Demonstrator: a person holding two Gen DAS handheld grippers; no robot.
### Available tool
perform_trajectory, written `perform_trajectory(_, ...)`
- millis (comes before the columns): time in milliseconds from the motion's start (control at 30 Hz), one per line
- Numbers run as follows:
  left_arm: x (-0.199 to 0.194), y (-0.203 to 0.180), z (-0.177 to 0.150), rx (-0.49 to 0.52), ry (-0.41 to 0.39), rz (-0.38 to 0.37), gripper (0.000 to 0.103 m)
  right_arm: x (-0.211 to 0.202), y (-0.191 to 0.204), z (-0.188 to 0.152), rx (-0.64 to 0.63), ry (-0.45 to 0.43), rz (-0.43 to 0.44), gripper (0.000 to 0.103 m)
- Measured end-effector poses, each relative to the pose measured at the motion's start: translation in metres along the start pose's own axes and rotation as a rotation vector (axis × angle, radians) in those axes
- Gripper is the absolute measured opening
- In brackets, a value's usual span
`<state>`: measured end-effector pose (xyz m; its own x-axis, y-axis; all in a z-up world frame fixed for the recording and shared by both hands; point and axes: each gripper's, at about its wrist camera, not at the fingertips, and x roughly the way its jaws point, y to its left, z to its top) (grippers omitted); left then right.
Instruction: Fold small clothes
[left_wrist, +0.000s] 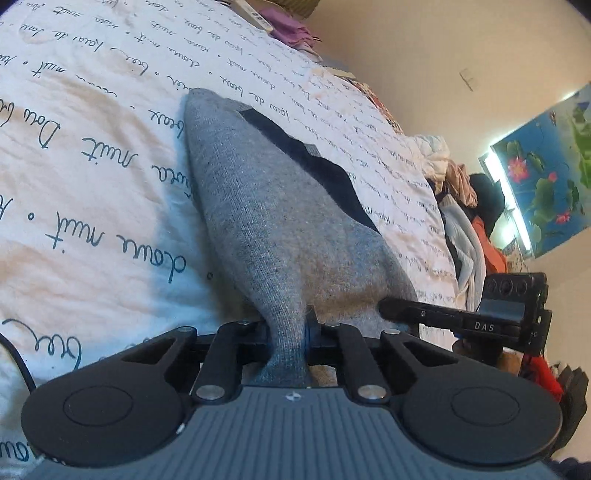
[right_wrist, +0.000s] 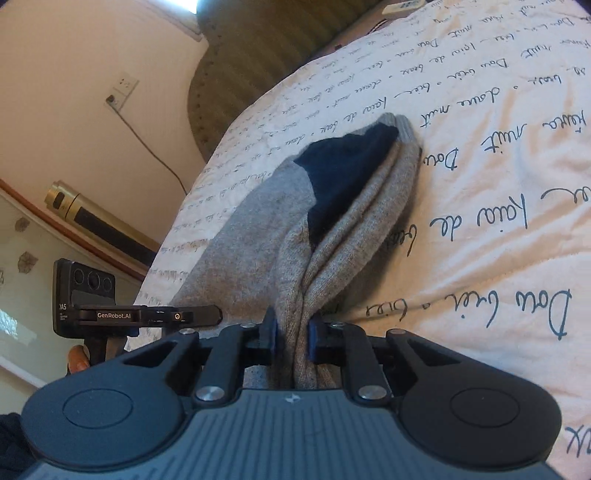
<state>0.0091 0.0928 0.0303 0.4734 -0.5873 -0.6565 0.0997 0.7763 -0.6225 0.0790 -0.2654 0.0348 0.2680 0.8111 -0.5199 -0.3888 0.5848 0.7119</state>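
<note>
Grey sock (left_wrist: 280, 221) with a dark navy patch lay on the bed's white cover (left_wrist: 92, 155) printed with script lettering. Left tongs (left_wrist: 291, 332) were clamped on the sock's near edge, fabric bunched between the pads. Right tongs (right_wrist: 291, 332) were clamped on a gathered fold at the sock's other near edge. Each view showed the other tongs close alongside. Heap of clothes (left_wrist: 465, 206) sat at the bed's far end.
</note>
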Motion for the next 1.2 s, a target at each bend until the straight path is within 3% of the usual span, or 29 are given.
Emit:
perform_trajectory(67,0.012,0.004,-0.01,0.041,0.019,0.08,0.021,0.002,-0.001,-0.009,-0.026,0.041,-0.065,0.016)
perform_trajectory(100,0.016,0.009,-0.017,0.044,0.019,0.098,0.036,0.007,-0.007,-0.014,-0.008,0.059,-0.09,0.02)
perform_trajectory(167,0.004,0.008,-0.021,0.045,-0.017,0.095,0.039,0.011,-0.024,-0.019,0.067,0.046,-0.097,0.024)
perform_trajectory(233,-0.018,-0.011,-0.023,0.132,-0.11,0.192,0.053,-0.003,-0.028,-0.019,0.144,-0.038,-0.09,0.029)
perform_trajectory(333,-0.04,-0.054,-0.029,0.368,-0.298,0.306,0.077,-0.029,-0.013,-0.006,0.096,-0.225,-0.113,0.046)
perform_trajectory(400,-0.032,-0.081,-0.031,0.499,-0.363,0.319,0.085,-0.026,-0.001,0.017,0.063,-0.303,-0.106,0.069)
perform_trajectory(467,-0.013,-0.097,-0.035,0.595,-0.386,0.31,0.086,-0.008,0.01,0.04,0.035,-0.315,-0.085,0.07)
perform_trajectory(500,0.004,-0.101,-0.039,0.637,-0.361,0.318,0.086,0.006,0.014,0.053,0.02,-0.307,-0.072,0.07)
perform_trajectory(567,0.043,-0.1,-0.041,0.658,-0.235,0.346,0.081,0.041,0.017,0.078,0.024,-0.258,-0.049,0.069)
perform_trajectory(600,0.06,-0.096,-0.043,0.657,-0.187,0.358,0.079,0.06,0.014,0.088,0.015,-0.213,-0.063,0.068)
perform_trajectory(633,0.068,-0.091,-0.049,0.673,-0.197,0.369,0.081,0.077,0.008,0.096,0.007,-0.165,-0.109,0.068)
perform_trajectory(667,0.072,-0.091,-0.055,0.702,-0.223,0.369,0.083,0.099,-0.003,0.098,0.006,-0.095,-0.209,0.066)
perform_trajectory(700,0.075,-0.09,-0.059,0.714,-0.224,0.372,0.087,0.111,-0.01,0.096,-0.038,-0.102,-0.229,0.066)
perform_trajectory(733,0.077,-0.091,-0.06,0.716,-0.225,0.383,0.088,0.114,-0.014,0.094,-0.092,-0.136,-0.227,0.065)
perform_trajectory(800,0.075,-0.093,-0.058,0.698,-0.216,0.385,0.088,0.111,-0.017,0.099,-0.035,-0.137,-0.22,0.064)
perform_trajectory(867,0.074,-0.092,-0.055,0.687,-0.211,0.376,0.089,0.107,-0.008,0.101,-0.06,-0.122,-0.262,0.064)
perform_trajectory(967,0.071,-0.089,-0.057,0.689,-0.215,0.377,0.089,0.083,0.017,0.08,-0.128,-0.177,-0.34,0.067)
perform_trajectory(1067,0.073,-0.089,-0.057,0.691,-0.219,0.384,0.09,0.056,0.04,0.058,-0.19,-0.256,-0.269,0.068)
perform_trajectory(1133,0.075,-0.09,-0.057,0.695,-0.216,0.387,0.092,0.058,0.04,0.05,-0.185,-0.223,-0.231,0.071)
perform_trajectory(1200,0.079,-0.096,-0.058,0.706,-0.212,0.394,0.093,0.082,0.025,0.047,-0.186,-0.107,-0.299,0.073)
